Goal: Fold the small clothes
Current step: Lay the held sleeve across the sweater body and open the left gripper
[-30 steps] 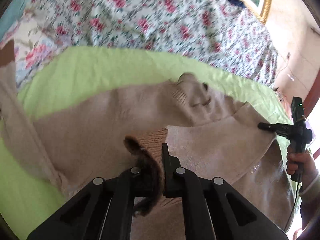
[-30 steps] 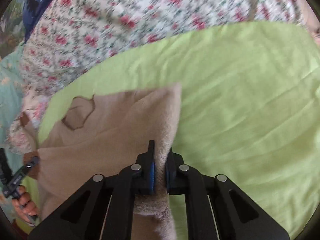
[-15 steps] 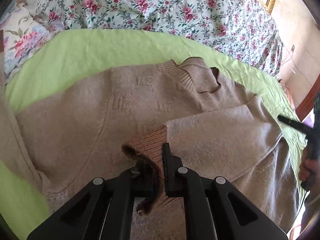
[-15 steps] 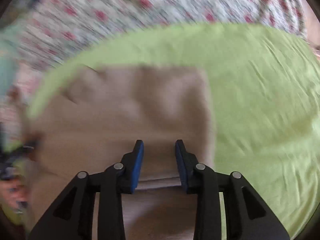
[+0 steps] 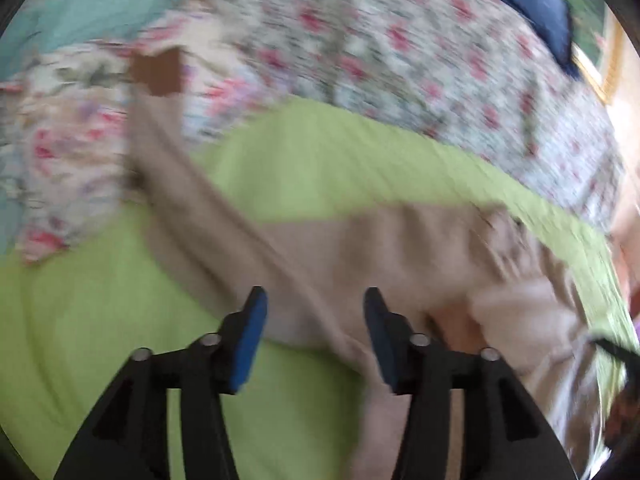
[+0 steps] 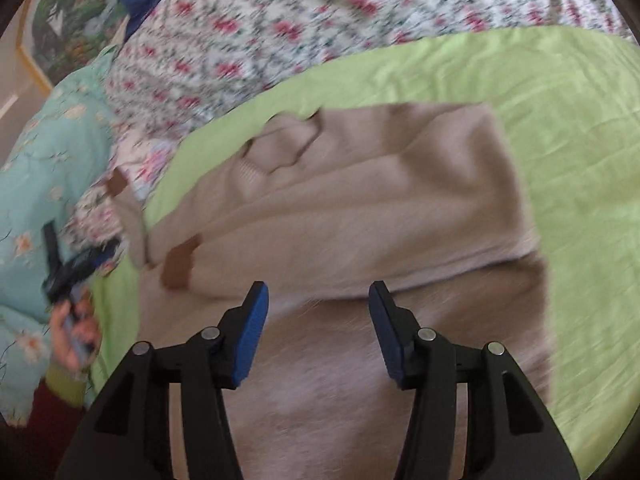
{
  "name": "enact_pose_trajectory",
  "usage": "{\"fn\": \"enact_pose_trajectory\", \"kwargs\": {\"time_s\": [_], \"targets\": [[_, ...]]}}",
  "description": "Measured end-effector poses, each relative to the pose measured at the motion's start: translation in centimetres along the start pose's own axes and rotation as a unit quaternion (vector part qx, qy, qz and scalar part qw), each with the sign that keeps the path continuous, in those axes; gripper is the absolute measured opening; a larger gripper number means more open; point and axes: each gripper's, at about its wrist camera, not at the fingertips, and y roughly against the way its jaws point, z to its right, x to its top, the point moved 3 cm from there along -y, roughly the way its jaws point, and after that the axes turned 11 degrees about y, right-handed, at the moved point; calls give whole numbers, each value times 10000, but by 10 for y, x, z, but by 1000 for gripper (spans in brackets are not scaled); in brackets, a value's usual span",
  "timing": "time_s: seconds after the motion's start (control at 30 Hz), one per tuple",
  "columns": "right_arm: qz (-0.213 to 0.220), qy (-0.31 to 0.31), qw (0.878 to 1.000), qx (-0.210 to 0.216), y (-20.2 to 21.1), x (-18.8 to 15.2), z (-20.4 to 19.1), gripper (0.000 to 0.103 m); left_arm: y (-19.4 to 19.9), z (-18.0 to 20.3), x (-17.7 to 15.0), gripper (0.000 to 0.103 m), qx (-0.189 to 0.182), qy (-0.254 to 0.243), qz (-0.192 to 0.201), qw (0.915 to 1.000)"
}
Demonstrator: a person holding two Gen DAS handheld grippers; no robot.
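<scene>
Left view: from my left tongs, angled down, close over the beige knitted sweater (image 5: 400,248).
Right view: from my right tongs, angled down, close over that sweater (image 6: 360,200).
Shared: the sweater.

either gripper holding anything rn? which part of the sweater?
Nothing held. Left gripper and right gripper both stand open, fingers having just spread; the beige sweater lies loose on the green sheet, no cloth pinched.

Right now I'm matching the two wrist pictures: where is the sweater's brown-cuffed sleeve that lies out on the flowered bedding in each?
Left wrist: the outstretched sleeve runs up and left, its brown cuff near the upper left.
Right wrist: the same sleeve lies at the left edge, cuff pointing up-left.
Shared landmark: the green sheet.
</scene>
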Motion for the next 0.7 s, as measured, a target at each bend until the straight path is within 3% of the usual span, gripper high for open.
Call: {"fn": "enact_pose_trajectory", "kwargs": {"time_s": [0.2, 0.4, 0.43, 0.47, 0.5, 0.57, 0.7], "targets": [[-239, 120, 9996, 106, -16, -3, -21, 54, -29, -64, 88, 78, 728, 722, 325, 9942], [-338, 133, 9993, 100, -19, 0, -24, 54, -75, -93, 149, 79, 1379, 767, 331, 9869], [-335, 137, 9993, 88, -19, 1, -24, 54, -82, -98, 156, 72, 1620, 676, 408, 9836], [-320, 143, 9994, 65, -18, 1, -24, 54, -83, -102, 160, 36, 1657, 649, 455, 9830], [-298, 132, 9995, 40, -16, 1, -23, 54, -85, -106, 161, 10, 1570, 688, 406, 9844], [-275, 110, 9996, 41, -14, 1, -20, 54, -76, -107, 158, 9, 1278, 820, 482, 9872], [-192, 27, 9998, 94, -8, 1, -18, 54, -37, -77, 142, 8, 829, 520, 862, 9915]]}}
